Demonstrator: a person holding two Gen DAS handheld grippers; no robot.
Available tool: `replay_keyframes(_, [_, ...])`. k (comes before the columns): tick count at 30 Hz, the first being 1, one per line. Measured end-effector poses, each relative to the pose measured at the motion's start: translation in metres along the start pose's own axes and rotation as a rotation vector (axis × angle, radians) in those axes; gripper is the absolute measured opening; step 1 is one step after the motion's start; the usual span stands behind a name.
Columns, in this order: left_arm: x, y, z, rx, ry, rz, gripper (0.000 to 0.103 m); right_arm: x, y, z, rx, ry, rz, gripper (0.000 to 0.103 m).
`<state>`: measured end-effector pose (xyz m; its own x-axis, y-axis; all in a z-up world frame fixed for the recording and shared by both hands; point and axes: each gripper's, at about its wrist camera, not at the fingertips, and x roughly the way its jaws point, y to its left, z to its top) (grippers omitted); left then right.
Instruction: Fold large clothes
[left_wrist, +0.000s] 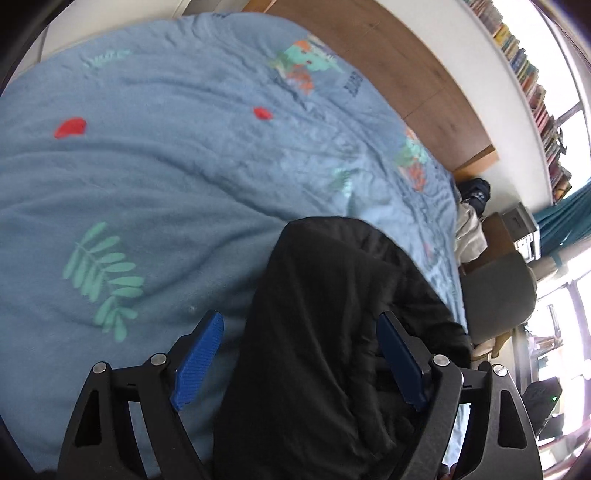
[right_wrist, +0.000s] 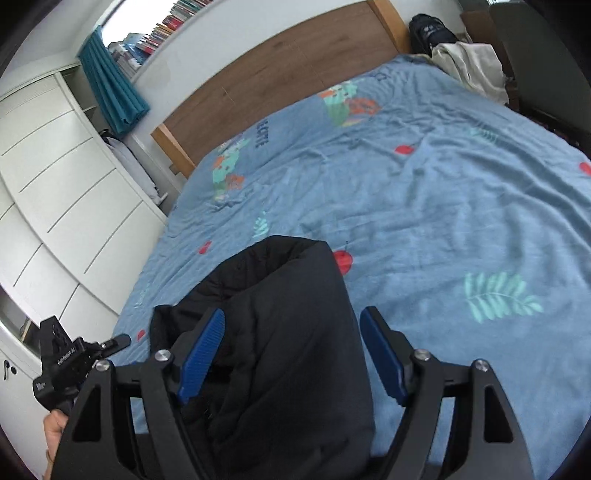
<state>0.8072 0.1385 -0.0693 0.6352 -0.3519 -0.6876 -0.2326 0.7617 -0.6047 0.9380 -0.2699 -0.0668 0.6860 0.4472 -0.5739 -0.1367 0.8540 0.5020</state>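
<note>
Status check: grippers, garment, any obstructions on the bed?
Left gripper open, right gripper open, both astride black jacket. Jacket bunched on blue bedspread. Nothing in the way.

Soft cloth, ribbed plastic, matt wood.

The black jacket is a matt, slightly puffy cloth with soft creases. The blue bedspread looks like brushed, wrinkled cotton printed with flat leaf and red spot motifs. Both grippers carry blue pads of finely ribbed plastic on matt black plastic frames with bright, polished metal pins. The headboard is smooth wood with a dull grain finish. The cupboard doors are smooth white panels, and the teal curtain is pleated cloth.
</note>
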Motion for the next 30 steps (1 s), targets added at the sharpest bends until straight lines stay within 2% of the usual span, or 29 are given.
replay_keyframes(2, [0.012, 0.003, -0.001, 0.0, 0.019, -0.002, 0.083, 0.015, -0.002, 0.002, 0.007, 0.005, 0.002, 0.075])
replay_keyframes(4, [0.022, 0.005, -0.003, 0.002, 0.043, 0.002, 0.078, 0.024, -0.002, 0.005, 0.016, 0.009, 0.006, 0.075])
replay_keyframes(5, [0.029, 0.006, -0.004, 0.003, 0.062, 0.019, 0.068, 0.031, -0.002, 0.006, 0.025, 0.018, -0.01, 0.075])
replay_keyframes(6, [0.034, 0.007, -0.006, 0.002, 0.084, 0.026, 0.049, 0.036, -0.003, 0.007, 0.031, 0.032, -0.016, 0.074])
replay_keyframes(7, [0.037, 0.008, -0.007, 0.003, 0.105, 0.025, 0.037, 0.039, -0.004, 0.007, 0.034, 0.044, -0.013, 0.073])
replay_keyframes(8, [0.041, 0.008, -0.009, 0.006, 0.131, 0.027, 0.019, 0.042, -0.003, 0.007, 0.031, 0.055, -0.012, 0.055])
replay_keyframes(9, [0.043, 0.008, -0.011, 0.009, 0.139, 0.029, 0.015, 0.044, -0.001, 0.006, 0.024, 0.066, -0.026, 0.034])
replay_keyframes(10, [0.041, 0.006, -0.014, 0.03, 0.136, 0.035, 0.013, 0.044, -0.001, 0.005, 0.021, 0.073, -0.034, 0.031])
replay_keyframes(11, [0.039, 0.004, -0.017, 0.052, 0.13, 0.039, 0.011, 0.044, -0.001, 0.004, 0.016, 0.083, -0.043, 0.019])
replay_keyframes(12, [0.036, 0.003, -0.019, 0.066, 0.126, 0.04, 0.01, 0.042, -0.001, 0.002, 0.008, 0.095, -0.054, 0.013])
replay_keyframes(14, [0.024, 0.001, -0.024, 0.075, 0.109, 0.022, 0.009, 0.03, 0.001, -0.002, -0.013, 0.085, -0.052, 0.01])
replay_keyframes(20, [-0.031, -0.006, -0.045, 0.141, 0.058, -0.023, 0.009, -0.043, 0.01, -0.018, -0.098, 0.033, -0.002, 0.009])
replay_keyframes(22, [-0.056, -0.008, -0.057, 0.15, 0.044, -0.063, 0.009, -0.067, 0.01, -0.025, -0.111, 0.015, 0.018, 0.009])
replay_keyframes(28, [-0.118, -0.006, -0.107, 0.19, 0.024, -0.166, 0.009, -0.148, 0.007, -0.065, -0.119, -0.03, 0.11, 0.009])
replay_keyframes(30, [-0.13, -0.002, -0.121, 0.206, 0.028, -0.177, 0.009, -0.175, 0.004, -0.086, -0.12, -0.035, 0.13, 0.009])
